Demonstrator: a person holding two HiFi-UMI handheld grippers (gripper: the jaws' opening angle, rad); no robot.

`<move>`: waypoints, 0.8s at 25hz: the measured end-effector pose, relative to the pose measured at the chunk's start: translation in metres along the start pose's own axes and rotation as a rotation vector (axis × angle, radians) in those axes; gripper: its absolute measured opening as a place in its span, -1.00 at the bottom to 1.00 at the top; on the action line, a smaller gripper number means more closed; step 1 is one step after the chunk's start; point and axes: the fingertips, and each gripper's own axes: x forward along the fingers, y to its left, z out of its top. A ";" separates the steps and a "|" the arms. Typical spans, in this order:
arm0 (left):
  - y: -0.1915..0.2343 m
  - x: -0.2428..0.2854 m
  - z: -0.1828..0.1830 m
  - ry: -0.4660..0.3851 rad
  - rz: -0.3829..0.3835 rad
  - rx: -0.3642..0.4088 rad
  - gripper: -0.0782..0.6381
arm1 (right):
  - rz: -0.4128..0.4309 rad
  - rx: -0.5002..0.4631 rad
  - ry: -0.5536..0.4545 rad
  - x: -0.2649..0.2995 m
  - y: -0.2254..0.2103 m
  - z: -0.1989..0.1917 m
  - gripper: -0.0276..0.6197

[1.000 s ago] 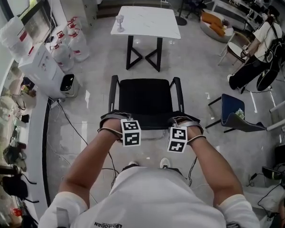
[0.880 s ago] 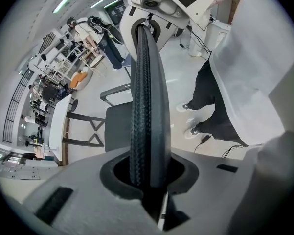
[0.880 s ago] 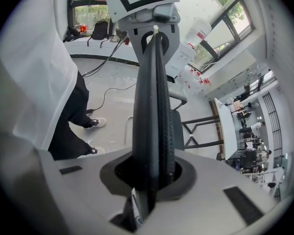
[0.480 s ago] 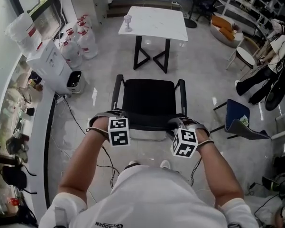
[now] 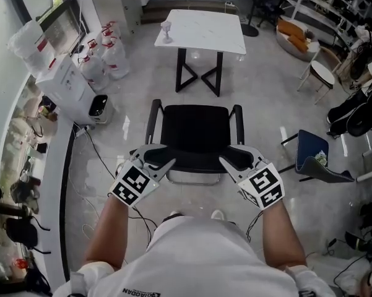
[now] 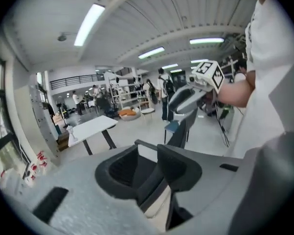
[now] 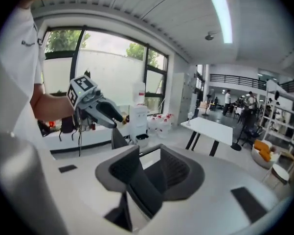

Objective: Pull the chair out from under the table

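Black chair (image 5: 195,135) stands well apart from white table (image 5: 201,30), on grey floor (image 5: 266,94).

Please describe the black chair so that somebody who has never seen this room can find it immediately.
Find the white table near the top of the head view. The black chair stands apart from it, on the side nearer the camera. It alone has a black seat and two armrests; its neighbour on the right is a blue chair.

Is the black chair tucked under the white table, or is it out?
Out. The black chair stands on open floor, apart from the white table, with bare floor showing between them.
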 end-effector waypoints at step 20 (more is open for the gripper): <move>0.028 -0.035 0.107 -0.474 0.092 -0.229 -0.43 | -0.072 0.211 -0.406 -0.037 -0.020 0.086 -0.55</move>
